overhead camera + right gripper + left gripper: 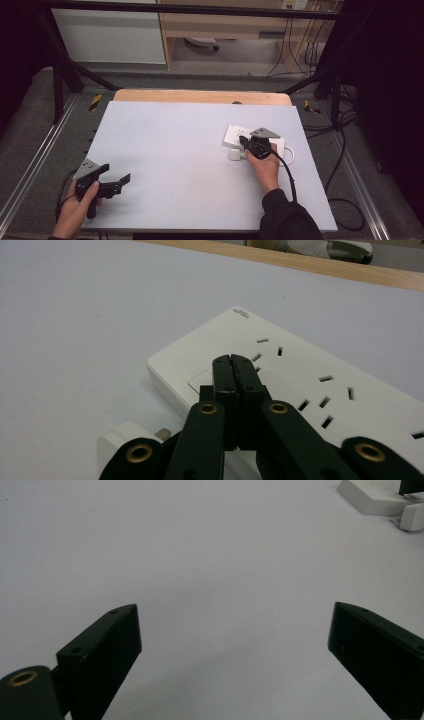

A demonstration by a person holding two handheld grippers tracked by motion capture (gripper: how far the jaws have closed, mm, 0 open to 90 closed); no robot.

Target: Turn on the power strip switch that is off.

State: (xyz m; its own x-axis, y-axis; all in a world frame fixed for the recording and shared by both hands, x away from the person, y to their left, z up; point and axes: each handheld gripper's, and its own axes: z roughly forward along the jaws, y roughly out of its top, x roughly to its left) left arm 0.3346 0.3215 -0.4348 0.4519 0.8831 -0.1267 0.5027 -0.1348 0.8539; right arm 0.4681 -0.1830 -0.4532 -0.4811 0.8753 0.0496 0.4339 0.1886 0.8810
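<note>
A white power strip (234, 134) lies flat on the right half of the pale table (185, 160). My right gripper (244, 145) is over its near end, jaws pressed together with nothing between them. In the right gripper view the closed tips (233, 359) hover over the power strip (305, 372), just beside its square switch (201, 381); whether they touch it I cannot tell. A white plug (120, 437) lies on the table against the strip's near side, pins toward it. My left gripper (116, 173) rests at the front left, open and empty, its jaws wide apart (232, 609).
The strip's white cable (291, 154) loops to its right. A wooden edge (200, 96) runs along the back of the table. Metal rails and black cables lie on the floor around it. The left gripper view catches the strip (370, 497) and plug (412, 516) far off.
</note>
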